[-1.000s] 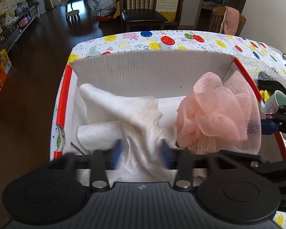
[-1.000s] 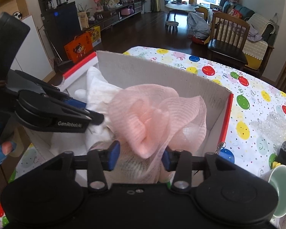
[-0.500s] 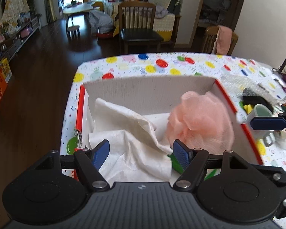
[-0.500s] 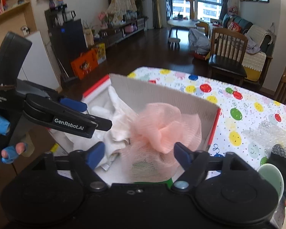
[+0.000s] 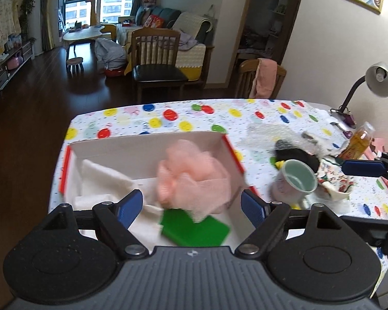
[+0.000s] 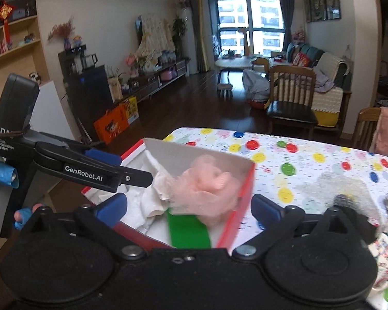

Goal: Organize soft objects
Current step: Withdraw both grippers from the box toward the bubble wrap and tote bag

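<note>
A cardboard box (image 5: 147,149) with red edges stands on the spotted tablecloth; it also shows in the right wrist view (image 6: 194,156). Inside lie a white cloth (image 5: 101,178), a pink mesh bath pouf (image 5: 194,180) and a green sponge (image 5: 194,228). The same cloth (image 6: 155,193), pouf (image 6: 207,188) and sponge (image 6: 188,230) show in the right wrist view. My left gripper (image 5: 192,206) is open and empty, above the box's near side. My right gripper (image 6: 188,208) is open and empty, above the box's near right corner.
Right of the box stand a pale green cup (image 5: 296,180), a patterned bowl (image 5: 335,183), a black cloth (image 5: 297,155), bubble wrap (image 5: 269,131) and a bottle (image 5: 359,139). A desk lamp (image 5: 377,82) is at the far right. Chairs stand beyond the table.
Both grippers let go, the left of the white cloth and the right of the pink pouf, opened wide, and pulled back and up from the box. The cloth and pouf stay in the box.
</note>
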{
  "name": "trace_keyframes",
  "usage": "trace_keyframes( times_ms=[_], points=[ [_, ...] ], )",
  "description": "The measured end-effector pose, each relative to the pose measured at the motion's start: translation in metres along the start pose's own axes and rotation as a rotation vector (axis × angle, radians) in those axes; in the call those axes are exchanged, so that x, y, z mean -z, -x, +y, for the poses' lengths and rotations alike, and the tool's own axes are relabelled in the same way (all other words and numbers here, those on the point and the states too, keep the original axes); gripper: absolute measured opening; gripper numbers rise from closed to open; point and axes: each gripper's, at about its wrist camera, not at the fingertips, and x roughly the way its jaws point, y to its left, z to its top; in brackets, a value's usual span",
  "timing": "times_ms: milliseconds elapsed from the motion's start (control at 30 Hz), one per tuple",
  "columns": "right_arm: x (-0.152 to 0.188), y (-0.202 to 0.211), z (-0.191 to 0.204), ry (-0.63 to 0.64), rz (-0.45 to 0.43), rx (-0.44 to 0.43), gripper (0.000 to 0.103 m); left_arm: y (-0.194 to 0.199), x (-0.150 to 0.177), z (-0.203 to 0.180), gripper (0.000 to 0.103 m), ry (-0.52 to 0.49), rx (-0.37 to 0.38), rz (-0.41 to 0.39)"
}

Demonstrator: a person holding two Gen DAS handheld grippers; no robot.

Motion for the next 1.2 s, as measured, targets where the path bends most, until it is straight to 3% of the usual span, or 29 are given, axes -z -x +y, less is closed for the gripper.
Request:
trace_keyframes(
  times_ms=[133,267,633,867,1200],
  points=[
    [0.009,0.027,-0.029,-0.039,-0.019,0.025,0.102,-0.003,0.002,-0.029,0.085,0.004,0.055,-0.025],
    [0.02,0.051,-0.06,-0.053,-0.029,0.067,0.102,-0.009,0.0,-0.062,0.1,0.01,0.121,-0.043],
    [0.062,0.082,-0.142,-0.082,0.019,0.186,0.102,-0.057,-0.027,-0.16,0.101,-0.057,0.177,-0.012],
    [0.088,0.086,-0.192,-0.152,0.047,0.213,0.102,-0.108,-0.056,-0.22,0.101,-0.094,0.187,0.006],
    [0.107,0.076,-0.26,-0.256,0.095,0.286,0.1,-0.181,-0.088,-0.277,0.101,-0.141,0.104,0.069]
  ],
)
